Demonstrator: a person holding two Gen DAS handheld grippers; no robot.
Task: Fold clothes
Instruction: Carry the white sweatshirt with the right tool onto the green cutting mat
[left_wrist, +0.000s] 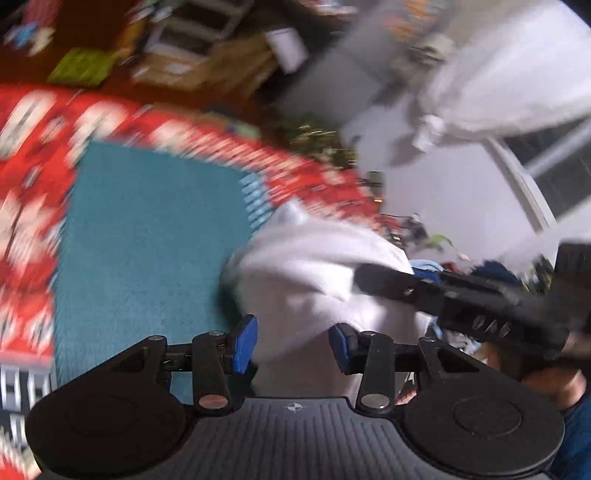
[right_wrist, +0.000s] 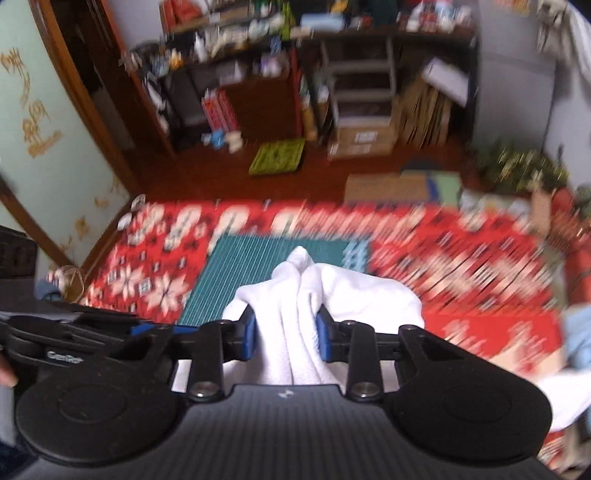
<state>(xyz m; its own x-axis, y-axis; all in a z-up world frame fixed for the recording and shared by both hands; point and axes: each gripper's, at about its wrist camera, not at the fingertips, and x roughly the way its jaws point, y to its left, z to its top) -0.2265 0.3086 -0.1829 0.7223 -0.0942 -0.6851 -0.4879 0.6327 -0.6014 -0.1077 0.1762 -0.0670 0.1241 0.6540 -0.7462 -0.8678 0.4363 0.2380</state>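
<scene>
Pinching a bunched white cloth (right_wrist: 295, 314) between its blue pads (right_wrist: 246, 338), the right gripper (right_wrist: 284, 338) is holding it up over the teal mat (right_wrist: 236, 258). Left gripper (left_wrist: 291, 343) is sitting w/ jaws spread wide, cloth (left_wrist: 314, 280) bulging betw. them; can't tell if pads (left_wrist: 245, 345) are touching it, too blurred. Right gripper (left_wrist: 461, 295) is crossing in from the right side of the left view. Mat (left_wrist: 147, 240) is lying on a red patterned blanket (right_wrist: 461, 266), near its far edge. Shelves (right_wrist: 258, 74) & boxes (right_wrist: 364, 138) are standing beyond.
</scene>
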